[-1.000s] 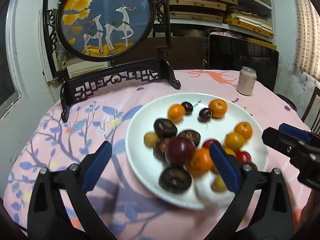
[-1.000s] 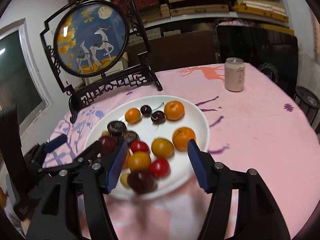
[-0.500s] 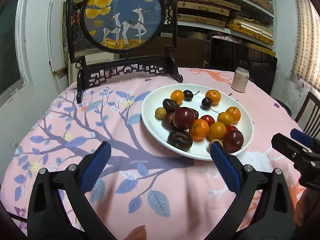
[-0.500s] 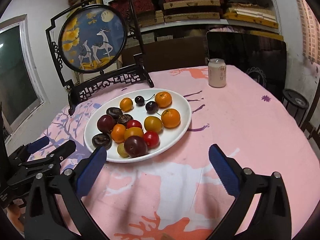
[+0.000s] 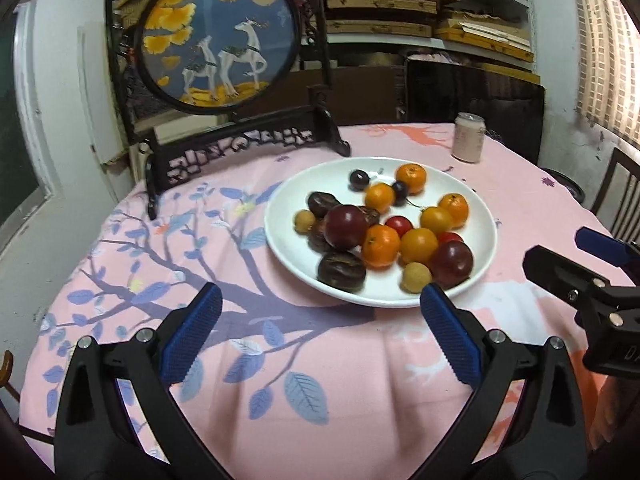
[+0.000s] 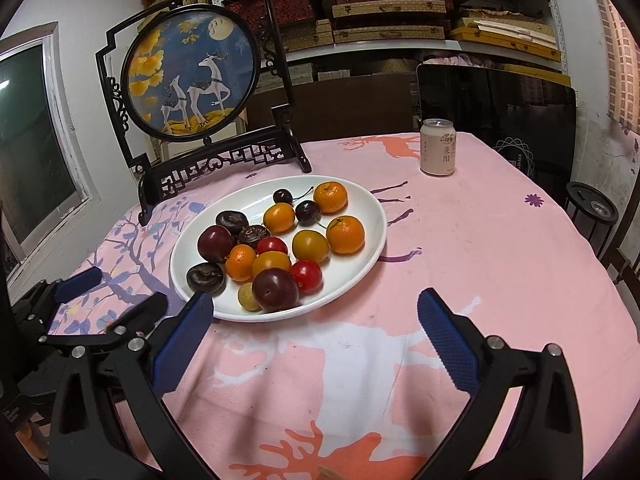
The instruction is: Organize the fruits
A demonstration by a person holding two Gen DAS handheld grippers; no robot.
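1. Table (image 6: pixel 500 240): round, under a pink cloth printed with a blue-leaved tree and deer.
2. Screen (image 6: pixel 192 80): round deer picture in a black carved stand, upright at the table's far edge, behind the plate.
3. Plate (image 6: pixel 360 200): white, shallow, mid-table, just ahead of both grippers.
4. Left gripper (image 5: pixel 320 324): blue pads spread wide, nothing between them; its right pad sits just before the plate's near rim.
5. Right gripper (image 6: pixel 316 322): jaws have just been opening and now stand wide apart, empty, over bare cloth beside the plate's near rim.
6. Can (image 6: pixel 438 147): pale, upright, far right of the plate, well apart from it.
7. Fruits (image 6: pixel 280 248): all on the plate, mostly clustered and touching; oranges, dark plums, red tomatoes, two stemmed cherries, wrinkled dark fruits and small tan ones.
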